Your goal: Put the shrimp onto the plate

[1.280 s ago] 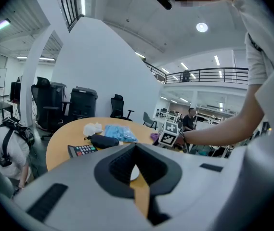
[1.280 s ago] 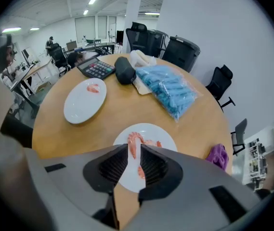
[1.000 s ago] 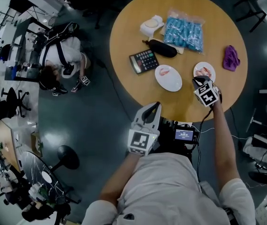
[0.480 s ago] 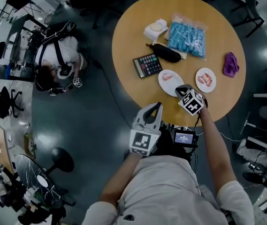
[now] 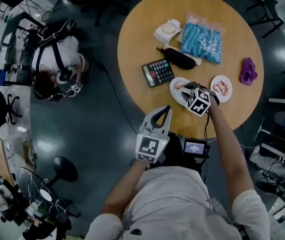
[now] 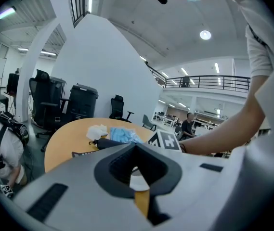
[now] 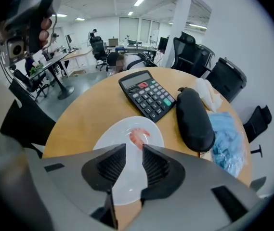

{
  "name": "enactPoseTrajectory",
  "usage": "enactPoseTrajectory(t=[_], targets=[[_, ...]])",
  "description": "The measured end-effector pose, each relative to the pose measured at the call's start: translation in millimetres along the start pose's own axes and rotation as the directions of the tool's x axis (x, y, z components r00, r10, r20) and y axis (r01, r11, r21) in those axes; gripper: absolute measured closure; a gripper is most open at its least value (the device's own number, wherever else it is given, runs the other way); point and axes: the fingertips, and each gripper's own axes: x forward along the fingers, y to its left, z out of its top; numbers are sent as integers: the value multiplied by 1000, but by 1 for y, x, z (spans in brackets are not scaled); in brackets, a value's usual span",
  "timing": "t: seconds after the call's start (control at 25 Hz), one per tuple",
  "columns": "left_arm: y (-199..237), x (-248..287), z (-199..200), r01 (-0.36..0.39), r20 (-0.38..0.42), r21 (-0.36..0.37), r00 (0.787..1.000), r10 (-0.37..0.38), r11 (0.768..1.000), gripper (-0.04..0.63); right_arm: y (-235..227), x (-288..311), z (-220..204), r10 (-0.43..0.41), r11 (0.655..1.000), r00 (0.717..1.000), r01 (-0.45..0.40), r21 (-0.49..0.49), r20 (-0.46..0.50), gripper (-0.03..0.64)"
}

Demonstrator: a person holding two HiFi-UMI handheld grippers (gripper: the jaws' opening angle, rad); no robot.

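A white plate point(image 5: 177, 92) point(image 7: 111, 139) lies near the front edge of the round wooden table point(image 5: 137, 44), with a pink shrimp point(image 5: 181, 85) point(image 7: 138, 136) on it. To its right, a smaller plate point(image 5: 215, 80) holds more shrimp point(image 5: 223, 87). My right gripper point(image 5: 190, 89) point(image 7: 133, 150) hangs steeply over the white plate. Its jaws have just been opening and now stand apart with nothing between the pads; the shrimp lies just beyond the tips. My left gripper point(image 5: 168, 110) point(image 6: 137, 146) hovers off the table's near edge, shut and empty.
Behind the plate are a black calculator point(image 5: 158, 72) point(image 7: 146, 94), a black pouch point(image 5: 178, 56) point(image 7: 193, 119), a bag of blue packets point(image 5: 202, 34) and a white wad point(image 5: 166, 30). A purple cloth point(image 5: 247, 70) lies at the right edge. A person point(image 5: 57, 59) sits at left.
My right gripper has moved left from the small plate to above the white plate. The left gripper has shifted a little toward the table.
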Motion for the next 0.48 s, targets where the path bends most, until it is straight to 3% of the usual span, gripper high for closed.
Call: enactPoseTrajectory(t=[0.2, 0.48], targets=[[2, 12, -1, -1, -5, -6, 1000, 1, 1000, 588, -8, 20, -3, 22, 993, 998, -29, -116, -59, 508], [9, 12, -5, -29, -9, -50, 1000, 28, 998, 588, -10, 36, -5, 78, 979, 990, -99, -180, -122, 508]])
